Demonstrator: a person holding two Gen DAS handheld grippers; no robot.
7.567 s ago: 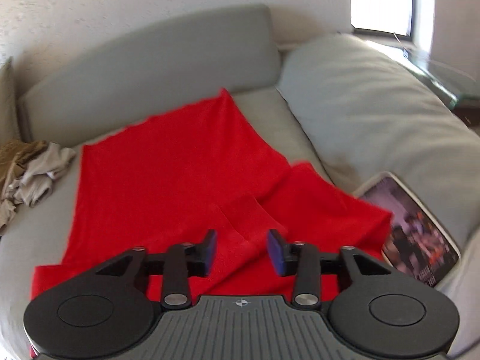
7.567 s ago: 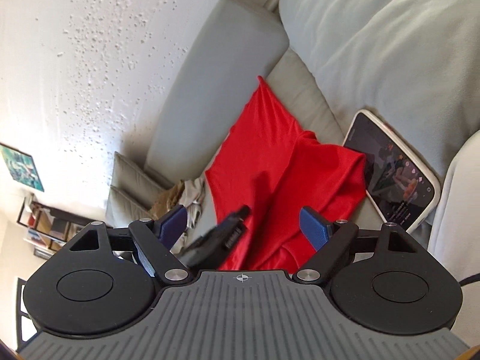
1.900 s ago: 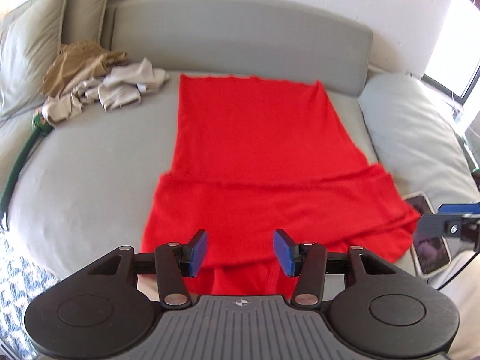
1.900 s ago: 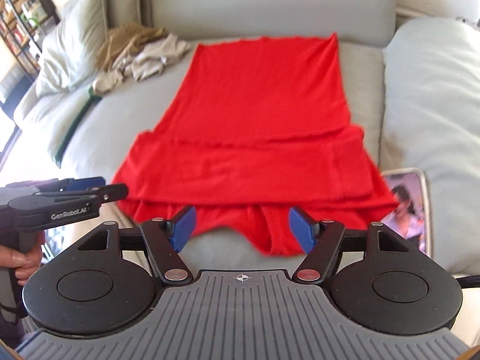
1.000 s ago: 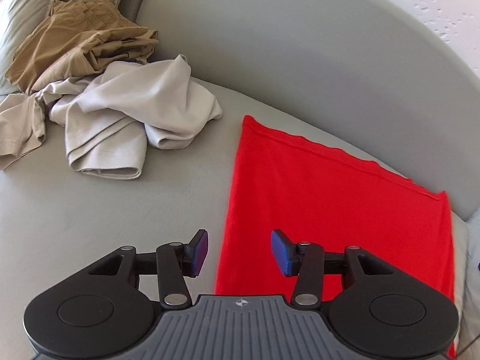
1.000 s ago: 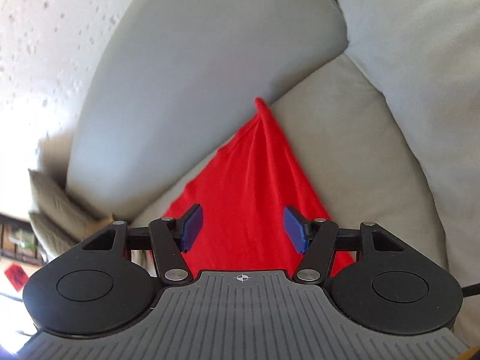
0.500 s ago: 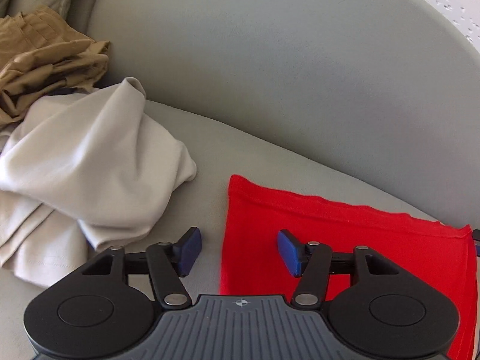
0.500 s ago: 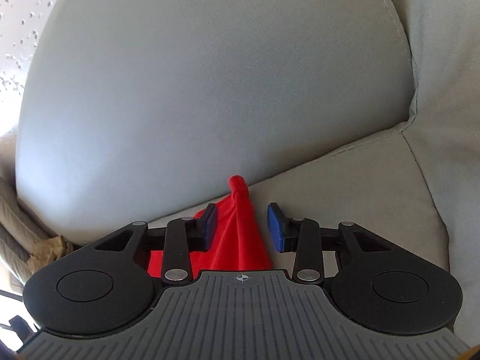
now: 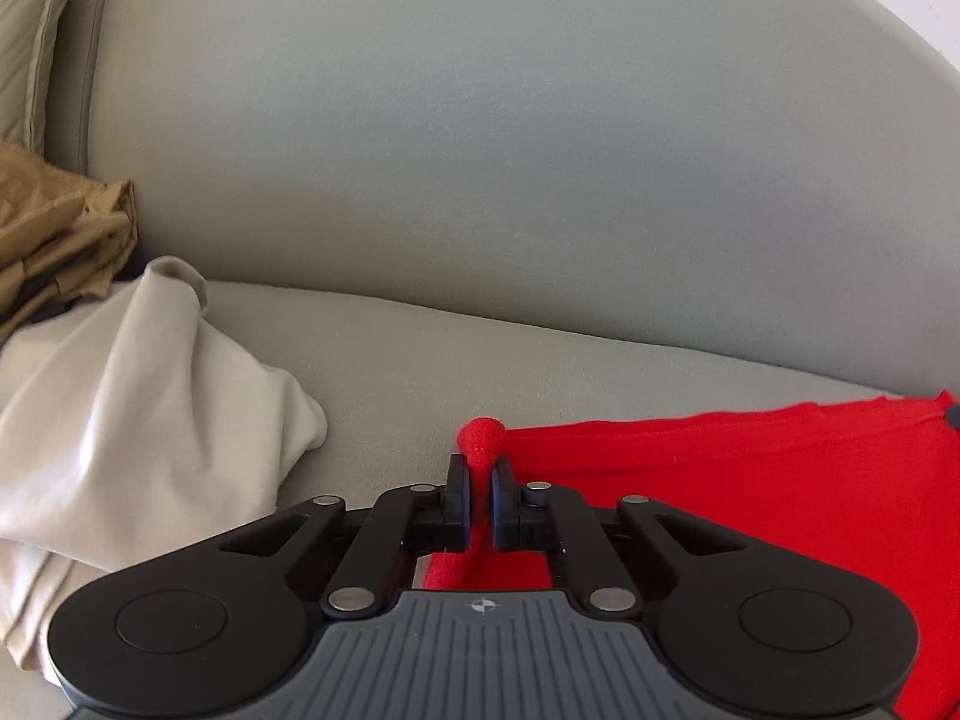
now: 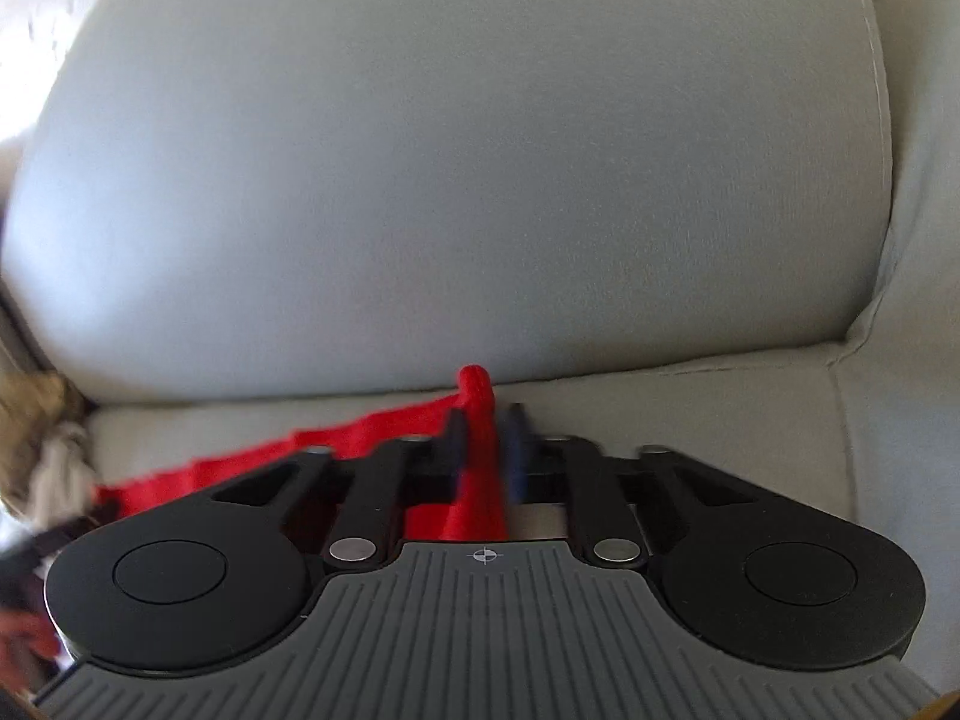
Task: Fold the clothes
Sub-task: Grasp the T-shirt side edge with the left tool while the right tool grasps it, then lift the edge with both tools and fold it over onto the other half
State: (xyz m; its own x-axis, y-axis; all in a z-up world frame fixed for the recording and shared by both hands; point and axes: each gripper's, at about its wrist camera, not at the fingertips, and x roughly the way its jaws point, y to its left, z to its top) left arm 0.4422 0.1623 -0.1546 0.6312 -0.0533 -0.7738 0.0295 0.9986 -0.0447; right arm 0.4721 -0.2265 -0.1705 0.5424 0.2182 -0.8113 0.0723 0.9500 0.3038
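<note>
Red garment point(image 9: 750, 480) lies flat on the sofa seat point(image 9: 390, 360), its far edge running along just in front of the backrest point(image 9: 480, 150). Nearest in, both claws are clamped on that edge's two corners: left gripper point(image 9: 478, 501) w/ pads pressed tight on a pinched nub of red cloth poking out past the tips, right gripper point(image 10: 483, 450) likewise closed on the other corner, fabric bunched between the pads (right view is blurred, but cloth clearly sits in the grip). Further out from the backrest's left end, a beige garment point(image 9: 138, 408) sits heaped on the seat, w/ a tan one point(image 9: 54, 240) behind it against the cushion.

Risks, as I judge: each grip is only on a small tip of fabric, so it may slip out once the edge is pulled toward the near hem. Uneven pull btw the two hands would skew the fold. Left corner is near the beige heap; a wide sweep could drag it along.
</note>
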